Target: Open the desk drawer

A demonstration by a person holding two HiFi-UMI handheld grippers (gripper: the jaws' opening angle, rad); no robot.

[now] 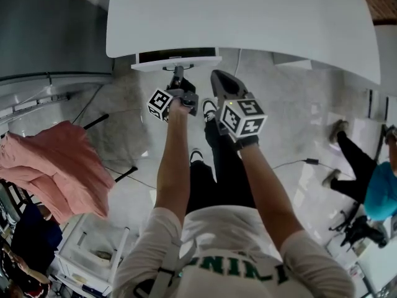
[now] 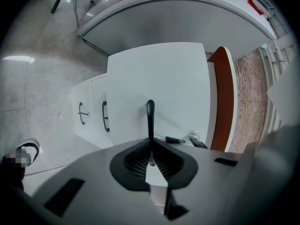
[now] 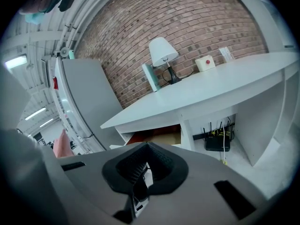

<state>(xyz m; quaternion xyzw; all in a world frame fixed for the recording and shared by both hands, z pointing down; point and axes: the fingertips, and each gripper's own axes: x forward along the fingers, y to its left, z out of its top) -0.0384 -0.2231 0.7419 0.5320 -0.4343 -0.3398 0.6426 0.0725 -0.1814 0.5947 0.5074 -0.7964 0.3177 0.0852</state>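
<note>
The white desk (image 1: 248,17) runs across the top of the head view. Its top drawer (image 1: 177,61) stands pulled out a little, and the right gripper view shows the brown inside (image 3: 157,136). My left gripper (image 1: 178,74) is shut on the drawer's slim black handle (image 2: 150,118), which stands up from between the pads against the white drawer front (image 2: 159,83). Two lower drawers with black handles (image 2: 105,116) sit to the left in the left gripper view. My right gripper (image 1: 223,82) hangs beside the left one, clear of the desk, its jaws (image 3: 143,170) shut with nothing in them.
A pink cloth (image 1: 56,166) hangs at the left, with a white bin (image 1: 93,253) below it. Another person (image 1: 366,182) crouches on the floor at the right, near a cable (image 1: 307,161). A lamp (image 3: 161,55) stands on the desk and a router (image 3: 216,144) sits under it.
</note>
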